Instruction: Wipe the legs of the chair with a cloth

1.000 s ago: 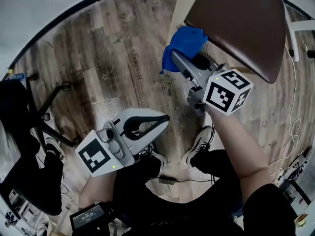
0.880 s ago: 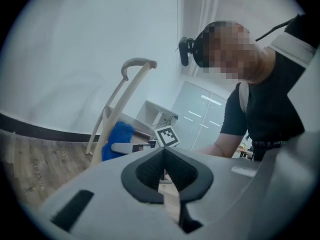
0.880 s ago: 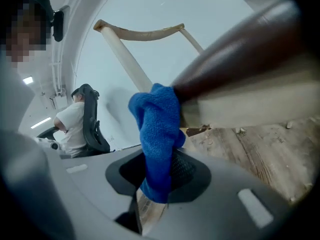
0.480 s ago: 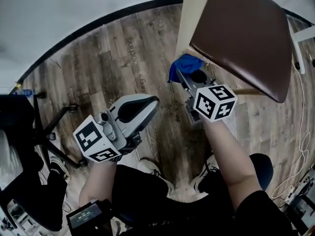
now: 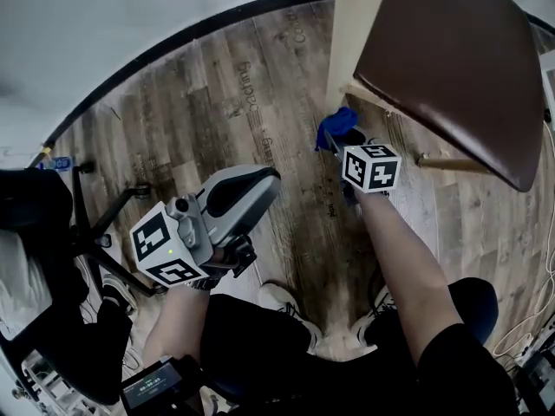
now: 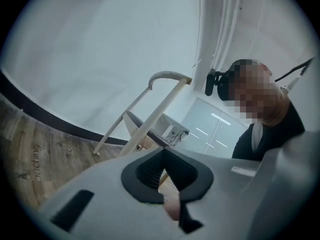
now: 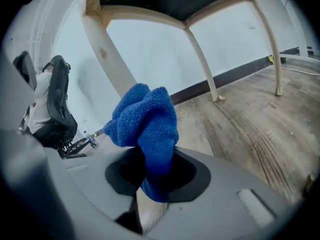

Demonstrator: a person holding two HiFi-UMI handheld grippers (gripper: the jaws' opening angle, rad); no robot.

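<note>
Blue cloth (image 7: 147, 126) clamped between right gripper (image 7: 152, 176) jaws, bunched just beside pale wooden chair leg (image 7: 106, 61), below corner of brown seat (image 5: 451, 59), over wood floor (image 5: 217, 102), left gripper (image 5: 257, 180) jaws together, empty, well apart from cloth, nearer floor's left edge.

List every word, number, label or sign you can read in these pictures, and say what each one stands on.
"aching" (the letters before it are unclear): printed on a wooden floor plank.
Other floor print: too blurred to read.
Small screen at the bottom edge of the head view: characters too small to read.
Marker cubes: black-and-white squares only, no words.
</note>
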